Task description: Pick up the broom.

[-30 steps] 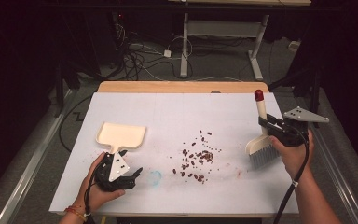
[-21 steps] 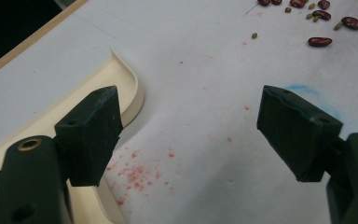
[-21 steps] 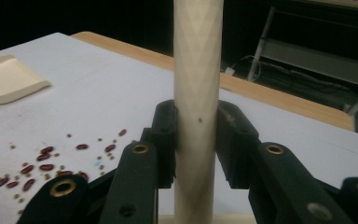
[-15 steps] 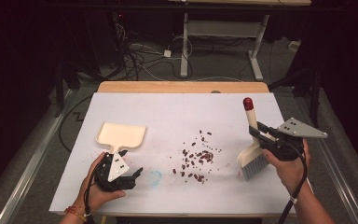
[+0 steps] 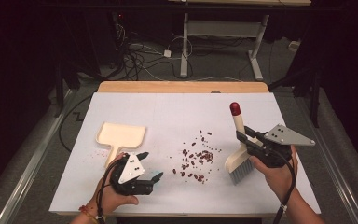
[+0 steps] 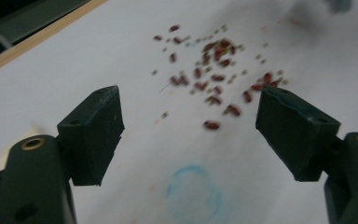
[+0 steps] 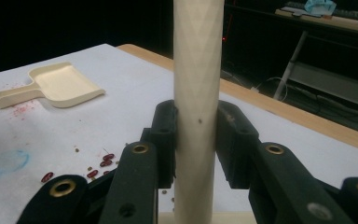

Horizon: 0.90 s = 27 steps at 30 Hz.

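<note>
High view: right gripper (image 5: 251,142) clamps the brush (image 5: 239,158), left gripper (image 5: 149,168) gapes empty, so sweeping now could scatter beans (image 5: 196,158) past the dustpan (image 5: 119,135).

My left gripper (image 6: 189,135) jaws stand wide, empty, above scattered red beans (image 6: 214,74) and a blue ring mark (image 6: 193,189).

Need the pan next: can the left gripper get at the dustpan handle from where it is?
Probably yes. The left gripper is open and empty, and the dustpan lies just beyond that hand with its handle toward it, nothing between. The beans lie off to the side.
</note>
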Available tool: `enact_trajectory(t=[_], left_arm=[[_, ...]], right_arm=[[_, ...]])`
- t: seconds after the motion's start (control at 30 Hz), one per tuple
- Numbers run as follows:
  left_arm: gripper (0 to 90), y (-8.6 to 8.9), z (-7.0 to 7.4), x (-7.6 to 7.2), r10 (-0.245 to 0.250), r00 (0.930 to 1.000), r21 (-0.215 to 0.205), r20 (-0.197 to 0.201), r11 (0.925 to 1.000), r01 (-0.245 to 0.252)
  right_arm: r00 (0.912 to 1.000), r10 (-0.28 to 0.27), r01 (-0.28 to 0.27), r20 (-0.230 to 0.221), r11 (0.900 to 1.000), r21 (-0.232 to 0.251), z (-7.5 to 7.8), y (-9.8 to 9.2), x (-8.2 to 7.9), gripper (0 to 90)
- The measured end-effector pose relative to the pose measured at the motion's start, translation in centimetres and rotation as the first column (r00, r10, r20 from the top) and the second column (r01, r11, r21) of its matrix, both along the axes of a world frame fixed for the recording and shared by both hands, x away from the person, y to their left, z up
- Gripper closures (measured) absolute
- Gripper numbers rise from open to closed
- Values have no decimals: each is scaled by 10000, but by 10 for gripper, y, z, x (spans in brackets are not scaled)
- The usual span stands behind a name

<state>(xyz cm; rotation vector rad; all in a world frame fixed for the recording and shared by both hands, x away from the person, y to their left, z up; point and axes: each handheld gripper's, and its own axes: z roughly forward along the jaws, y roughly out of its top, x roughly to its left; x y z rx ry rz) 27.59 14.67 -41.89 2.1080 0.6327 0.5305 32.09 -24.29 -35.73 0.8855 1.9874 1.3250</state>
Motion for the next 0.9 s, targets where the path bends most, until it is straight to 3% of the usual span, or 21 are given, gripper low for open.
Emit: enact_trajectory(t=[0.07, 0.17, 0.2, 0.23, 0.4, 0.5, 0.53, 0.63, 0.7, 0.77, 0.83, 0.9], left_arm=[[224, -14, 6, 0, -410, 9992, -102, 4, 9991, 410], [230, -38, 15, 3, -961, 9949, -677, -301, 9933, 939], [230, -55, 18, 5, -1206, 9926, -681, -163, 9905, 1192], [230, -55, 18, 5, -1206, 9926, -681, -163, 9905, 1192], [231, -91, 19, 9, -1823, 9829, -729, -270, 9810, 1799], [240, -106, 19, 11, -2026, 9788, -1055, -318, 9745, 1982], [247, -115, 18, 13, -1971, 9801, -1036, -239, 9756, 1936], [269, -122, 17, 15, -1907, 9811, -1106, -332, 9763, 1860], [280, -131, 16, 20, -1898, 9801, -1455, -575, 9729, 1799], [299, -134, 15, 21, -1910, 9798, -1540, -597, 9715, 1800], [312, -141, 13, 22, -2079, 9747, -1769, -816, 9655, 1911], [345, -147, 12, 22, -2014, 9768, -1725, -730, 9672, 1866]], right_arm=[[10000, 75, -75, 35, 10000, 25, 0, 3, -1, 711], [9997, 139, -139, 189, 9999, -19, -1, 13, -3, 711], [9996, 153, -153, 222, 9999, -10, -2, 15, -4, 711], [9995, 213, -213, 228, 9998, -28, -2, 18, -4, 711], [9987, 244, -243, 452, 9997, -13, -2, 28, -9, 711], [9979, 281, -283, 581, 9996, 35, -1, 32, -12, 710], [9978, 259, -263, 606, 9996, 52, -1, 33, -13, 710], [9973, 275, -286, 686, 9995, 149, 0, 36, -15, 711], [9965, 298, -305, 784, 9995, 69, 1, 39, -18, 710], [9957, 334, -341, 865, 9994, 64, 1, 42, -19, 710], [9951, 369, -378, 917, 9993, 82, 1, 46, -21, 710], [9942, 468, -472, 965, 9989, 20, 2, 49, -23, 710]])
